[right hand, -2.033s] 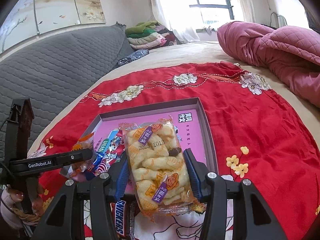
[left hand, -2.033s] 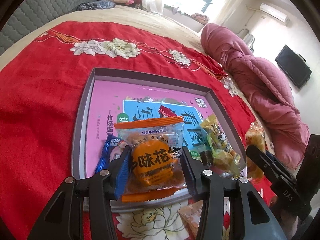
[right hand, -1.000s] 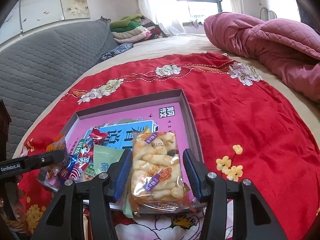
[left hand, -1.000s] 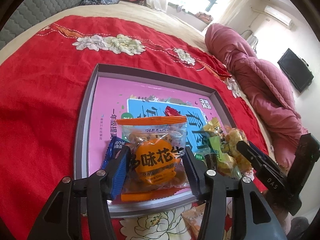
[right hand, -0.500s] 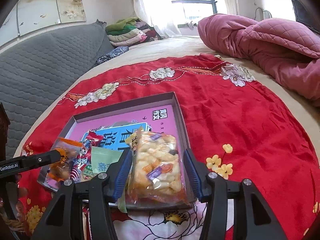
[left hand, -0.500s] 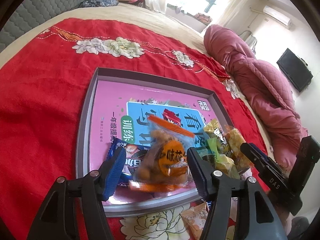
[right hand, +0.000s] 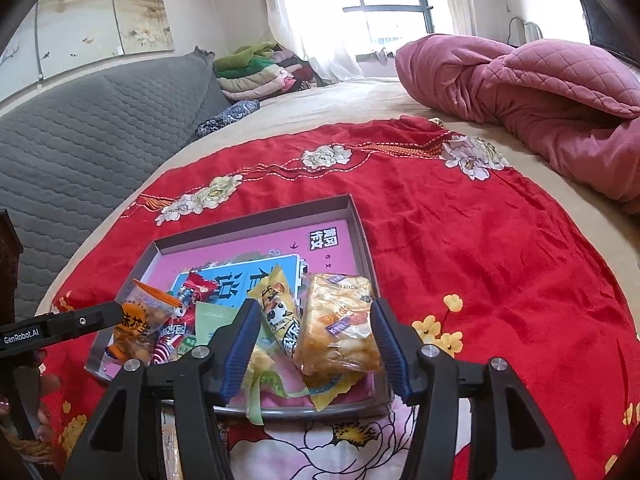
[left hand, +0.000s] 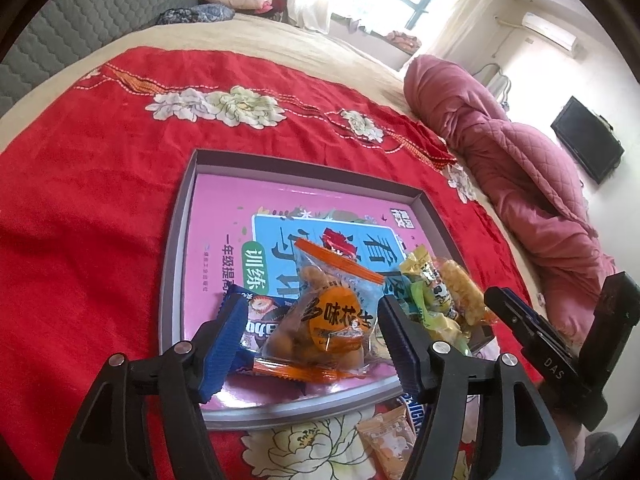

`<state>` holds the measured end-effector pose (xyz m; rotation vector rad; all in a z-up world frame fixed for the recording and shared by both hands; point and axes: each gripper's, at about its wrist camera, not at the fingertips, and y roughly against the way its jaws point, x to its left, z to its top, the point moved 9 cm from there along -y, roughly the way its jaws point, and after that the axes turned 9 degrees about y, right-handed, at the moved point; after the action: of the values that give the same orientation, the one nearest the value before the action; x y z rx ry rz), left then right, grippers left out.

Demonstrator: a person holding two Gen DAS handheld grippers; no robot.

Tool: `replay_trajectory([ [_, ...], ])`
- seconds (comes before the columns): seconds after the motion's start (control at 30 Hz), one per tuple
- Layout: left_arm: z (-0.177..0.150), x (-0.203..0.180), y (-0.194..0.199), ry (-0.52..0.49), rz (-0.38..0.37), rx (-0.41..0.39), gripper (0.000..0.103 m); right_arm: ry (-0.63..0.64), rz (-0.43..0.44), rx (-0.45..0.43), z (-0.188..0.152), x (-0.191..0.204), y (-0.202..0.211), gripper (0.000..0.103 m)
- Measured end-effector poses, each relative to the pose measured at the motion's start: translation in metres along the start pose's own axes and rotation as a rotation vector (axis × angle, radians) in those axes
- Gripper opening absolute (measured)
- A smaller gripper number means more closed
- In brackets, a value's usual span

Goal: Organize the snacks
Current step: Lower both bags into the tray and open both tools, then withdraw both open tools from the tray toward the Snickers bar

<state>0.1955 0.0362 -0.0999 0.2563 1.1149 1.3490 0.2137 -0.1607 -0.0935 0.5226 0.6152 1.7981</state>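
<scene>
A shallow grey box [left hand: 178, 240] with a pink printed bottom lies on a red flowered cloth; it also shows in the right wrist view [right hand: 354, 216]. My left gripper [left hand: 312, 344] is open around an orange peanut packet [left hand: 332, 320] that lies in the box near its front edge. My right gripper [right hand: 310, 350] is open around a clear packet of yellow puffs [right hand: 338, 332] that lies in the box's front right corner. A blue wrapper [left hand: 260, 326], a yellow-green packet [right hand: 280, 316] and a red candy [right hand: 196, 286] lie between them.
A small orange packet [left hand: 386, 438] and a Snickers bar [left hand: 412, 412] lie on the cloth before the box. A pink quilt [right hand: 540, 92] is heaped at the far right. A grey headboard [right hand: 80, 132] and folded clothes [right hand: 256, 72] stand at the back left.
Both grippers opened and let go of their packets, which dropped into the box. The orange packet and the puff packet now lie tilted among the other snacks.
</scene>
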Motion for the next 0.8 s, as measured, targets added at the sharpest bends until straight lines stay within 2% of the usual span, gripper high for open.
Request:
replay_trajectory([
  [0.47, -0.003, -0.008, 0.015, -0.012, -0.009, 0.008, 0.070, 0.005, 0.046, -0.033, 0.005, 0.014, 0.027, 0.062],
  [0.8, -0.013, -0.014, 0.026, -0.017, -0.026, 0.031, 0.070, 0.036, 0.081, -0.017, -0.001, 0.029, 0.038, 0.062],
])
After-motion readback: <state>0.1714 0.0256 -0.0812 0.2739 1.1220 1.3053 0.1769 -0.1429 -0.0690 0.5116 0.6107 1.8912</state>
